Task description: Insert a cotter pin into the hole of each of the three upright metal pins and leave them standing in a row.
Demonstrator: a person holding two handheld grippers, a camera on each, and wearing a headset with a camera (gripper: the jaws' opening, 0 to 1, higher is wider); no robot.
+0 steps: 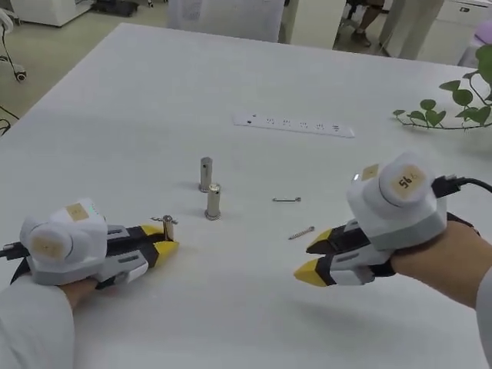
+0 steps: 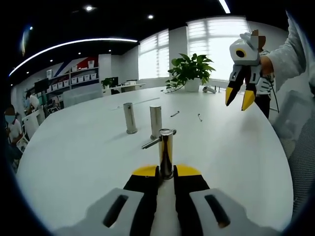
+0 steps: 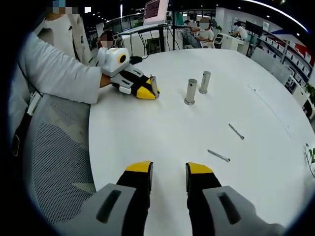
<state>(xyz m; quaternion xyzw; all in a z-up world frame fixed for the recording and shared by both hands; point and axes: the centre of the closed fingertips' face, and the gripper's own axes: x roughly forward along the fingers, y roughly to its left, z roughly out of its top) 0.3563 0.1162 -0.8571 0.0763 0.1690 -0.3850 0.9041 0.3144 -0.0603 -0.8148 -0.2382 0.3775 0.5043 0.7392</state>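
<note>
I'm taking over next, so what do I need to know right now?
Left gripper: shut on the near metal pin, which appears to have a cotter pin through it.
Right gripper: open, empty.
The far bare pin and middle bare pin stand upright; the farther loose cotter and nearer loose cotter lie flat to their right.
Done: apparently one. To do: two insertions, then the row.

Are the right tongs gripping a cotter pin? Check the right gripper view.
No, the right tongs stand open and empty; the nearer cotter pin and the farther cotter pin lie loose on the table.
</note>
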